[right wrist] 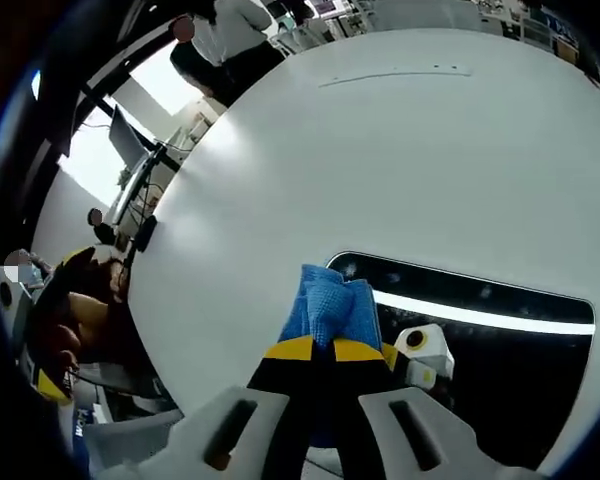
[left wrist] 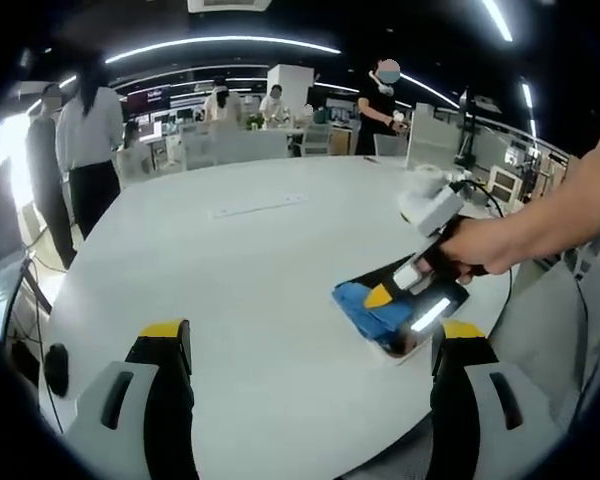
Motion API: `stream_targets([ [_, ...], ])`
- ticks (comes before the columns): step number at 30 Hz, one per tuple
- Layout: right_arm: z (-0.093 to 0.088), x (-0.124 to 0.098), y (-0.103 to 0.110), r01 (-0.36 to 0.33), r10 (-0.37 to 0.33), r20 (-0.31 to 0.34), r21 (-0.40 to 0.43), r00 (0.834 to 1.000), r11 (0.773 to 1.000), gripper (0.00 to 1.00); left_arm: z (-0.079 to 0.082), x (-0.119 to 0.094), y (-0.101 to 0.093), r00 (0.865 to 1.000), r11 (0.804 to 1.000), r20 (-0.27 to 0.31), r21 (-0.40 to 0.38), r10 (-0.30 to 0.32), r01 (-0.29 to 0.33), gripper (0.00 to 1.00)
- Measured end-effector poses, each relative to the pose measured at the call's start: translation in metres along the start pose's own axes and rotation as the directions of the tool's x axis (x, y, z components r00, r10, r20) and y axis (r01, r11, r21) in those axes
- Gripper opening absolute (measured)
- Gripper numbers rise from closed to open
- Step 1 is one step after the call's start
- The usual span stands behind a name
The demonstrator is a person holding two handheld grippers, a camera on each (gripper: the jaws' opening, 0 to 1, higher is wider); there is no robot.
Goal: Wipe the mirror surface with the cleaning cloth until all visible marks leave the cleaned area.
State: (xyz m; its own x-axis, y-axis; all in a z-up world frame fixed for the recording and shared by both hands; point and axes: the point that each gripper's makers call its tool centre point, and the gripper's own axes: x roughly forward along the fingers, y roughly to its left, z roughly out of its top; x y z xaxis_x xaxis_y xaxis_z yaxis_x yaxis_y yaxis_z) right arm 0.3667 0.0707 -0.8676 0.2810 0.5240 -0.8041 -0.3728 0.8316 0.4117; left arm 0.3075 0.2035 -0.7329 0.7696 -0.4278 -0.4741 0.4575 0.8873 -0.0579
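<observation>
Right gripper view: the right gripper (right wrist: pixel 315 350), its yellow-tipped black jaws pressed together, pinches a folded blue cleaning cloth (right wrist: pixel 330 305) that rests on the near-left corner of a flat rectangular mirror with rounded corners (right wrist: pixel 500 350). The mirror lies on a round white table (right wrist: pixel 380 170) and runs from the jaws toward four o'clock, reflecting a ceiling light strip.

Left gripper view: the left gripper (left wrist: pixel 315 345) hangs above the near table edge with jaws spread and nothing between them. At three o'clock a hand (left wrist: pixel 480 245) holds the right gripper down on the cloth and mirror. Farther off, several people (left wrist: pixel 90 150) stand at nine to one o'clock.

The step in hand is judged to be wiping — near its start. Next, the cloth must be drawn across the uncovered glass under steady downward pressure; whether marks remain cannot be told.
</observation>
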Motion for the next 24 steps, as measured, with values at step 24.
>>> stream_targets([
  [24, -0.012, -0.022, -0.031, 0.014, -0.015, 0.022, 0.004, 1.0, 1.0, 0.0, 0.012, 0.005, -0.001, 0.999, 1.0, 0.04, -0.02, 0.013, -0.012, 0.99],
])
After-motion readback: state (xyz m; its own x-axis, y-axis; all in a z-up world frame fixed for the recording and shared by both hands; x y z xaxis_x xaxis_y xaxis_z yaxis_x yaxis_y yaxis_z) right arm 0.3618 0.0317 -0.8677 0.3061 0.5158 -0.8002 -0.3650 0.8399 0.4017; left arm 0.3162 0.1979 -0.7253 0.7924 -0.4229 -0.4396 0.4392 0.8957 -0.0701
